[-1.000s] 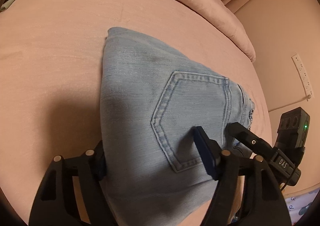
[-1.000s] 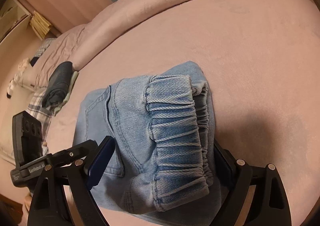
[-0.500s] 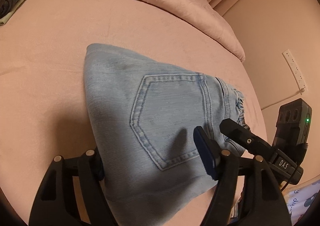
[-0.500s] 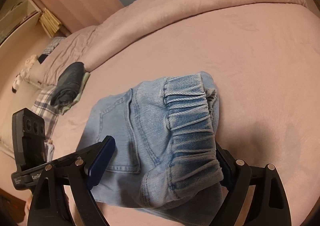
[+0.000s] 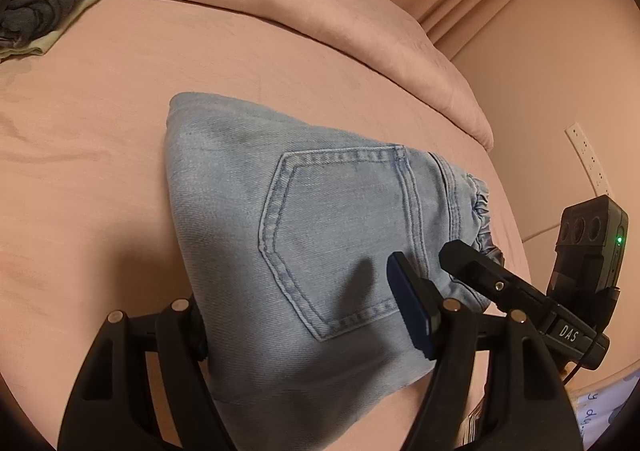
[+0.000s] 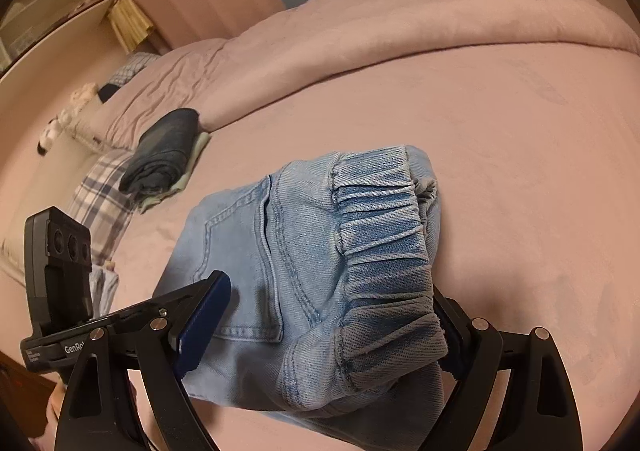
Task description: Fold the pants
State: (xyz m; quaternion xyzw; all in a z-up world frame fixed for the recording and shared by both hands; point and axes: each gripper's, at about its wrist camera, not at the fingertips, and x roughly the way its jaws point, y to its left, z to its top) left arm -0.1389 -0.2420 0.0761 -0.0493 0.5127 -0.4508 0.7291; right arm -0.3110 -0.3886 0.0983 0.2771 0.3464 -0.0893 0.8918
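Observation:
Light blue folded jeans (image 5: 312, 235) lie as a compact bundle on the pink bed (image 5: 120, 139), back pocket up. My left gripper (image 5: 296, 315) is open, its fingers straddling the near end of the bundle; the left finger is partly hidden by denim. In the right wrist view the jeans (image 6: 320, 251) show their elastic waistband (image 6: 380, 243). My right gripper (image 6: 328, 315) is open, its fingers either side of the waistband end. Whether the bundle rests on the bed or is lifted I cannot tell.
A dark folded garment (image 6: 164, 151) lies on a pale cloth at the far left by a plaid pillow (image 6: 100, 195). A rolled pink duvet (image 5: 320, 11) runs along the back. The bed edge and wall with a power strip (image 5: 588, 155) are right.
Both grippers with the jeans between them have shifted over the bed towards the dark garment; the bundle turned slightly. Jaws stay open.

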